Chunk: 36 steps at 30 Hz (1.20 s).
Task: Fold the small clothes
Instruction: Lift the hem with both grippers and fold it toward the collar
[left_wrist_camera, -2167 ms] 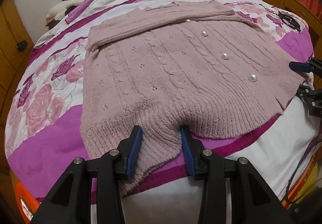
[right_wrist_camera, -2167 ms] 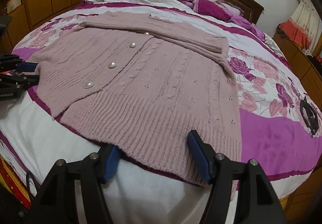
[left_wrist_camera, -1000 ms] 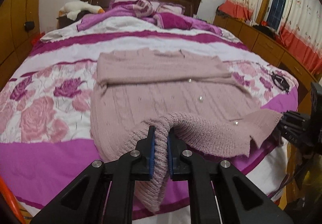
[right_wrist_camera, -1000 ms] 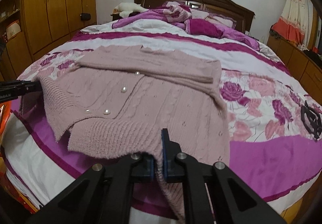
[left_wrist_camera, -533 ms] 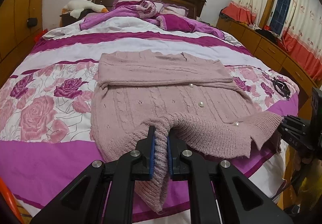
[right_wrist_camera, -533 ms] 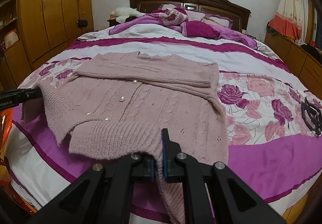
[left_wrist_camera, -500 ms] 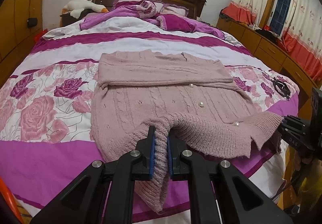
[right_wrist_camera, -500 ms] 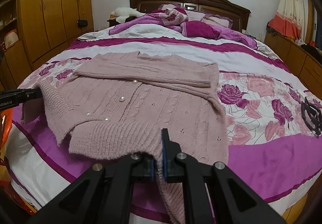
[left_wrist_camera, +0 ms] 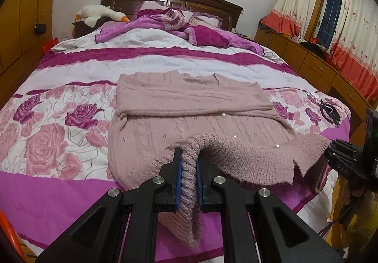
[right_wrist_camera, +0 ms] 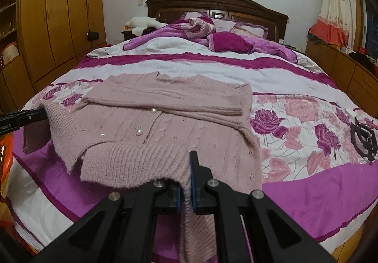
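A dusty-pink knitted cardigan (left_wrist_camera: pixel 189 107) with pearl buttons lies on the bed, its sleeves folded across the chest. It also shows in the right wrist view (right_wrist_camera: pixel 170 107). My left gripper (left_wrist_camera: pixel 188 168) is shut on the ribbed hem at its left corner and holds it lifted above the bed. My right gripper (right_wrist_camera: pixel 186 180) is shut on the hem at the right corner, also lifted. The hem hangs in a raised band between them. The right gripper shows at the right edge of the left wrist view (left_wrist_camera: pixel 342 159); the left gripper shows at the left edge of the right wrist view (right_wrist_camera: pixel 23 117).
The bed has a pink, purple and white rose quilt (right_wrist_camera: pixel 307 121). A crumpled blanket and pillows (right_wrist_camera: pixel 212 33) lie by the dark headboard, with a white plush goose (left_wrist_camera: pixel 99 13). A black object (right_wrist_camera: pixel 363 140) lies on the quilt's right. Wardrobes (right_wrist_camera: pixel 54 26) stand left, low cabinets (left_wrist_camera: pixel 319 69) right.
Both grippers closed on the cardigan's hem and lifted it off the bed. In the last half second they carried it a little higher and toward the headboard, so more hem covers the lower buttons.
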Each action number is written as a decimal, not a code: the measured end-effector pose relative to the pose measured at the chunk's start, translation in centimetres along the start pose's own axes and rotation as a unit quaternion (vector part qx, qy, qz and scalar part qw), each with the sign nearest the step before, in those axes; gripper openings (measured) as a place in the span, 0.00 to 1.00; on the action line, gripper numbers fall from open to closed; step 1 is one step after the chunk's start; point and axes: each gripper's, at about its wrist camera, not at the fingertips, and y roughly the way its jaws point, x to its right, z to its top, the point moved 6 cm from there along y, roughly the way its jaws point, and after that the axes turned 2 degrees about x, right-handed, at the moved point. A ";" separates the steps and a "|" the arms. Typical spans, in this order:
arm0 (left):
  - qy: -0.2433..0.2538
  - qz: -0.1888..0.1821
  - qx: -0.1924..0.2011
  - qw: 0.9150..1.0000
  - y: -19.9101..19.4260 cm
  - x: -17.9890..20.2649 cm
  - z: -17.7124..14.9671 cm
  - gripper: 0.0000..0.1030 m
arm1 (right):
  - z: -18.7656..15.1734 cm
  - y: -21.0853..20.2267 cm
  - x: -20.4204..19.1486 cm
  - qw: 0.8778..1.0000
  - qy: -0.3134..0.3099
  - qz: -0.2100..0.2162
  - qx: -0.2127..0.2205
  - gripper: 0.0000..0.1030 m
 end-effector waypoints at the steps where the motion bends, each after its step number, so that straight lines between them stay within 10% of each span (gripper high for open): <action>1: -0.001 0.000 0.002 1.000 0.0 0.1 0.2 0.00 | 0.1 0.0 0.0 1.000 0.001 0.000 0.002 0.06; 36: -0.005 0.007 0.095 0.995 4.3 -0.3 12.8 0.00 | 12.1 4.9 2.3 0.996 0.004 -0.042 0.073 0.06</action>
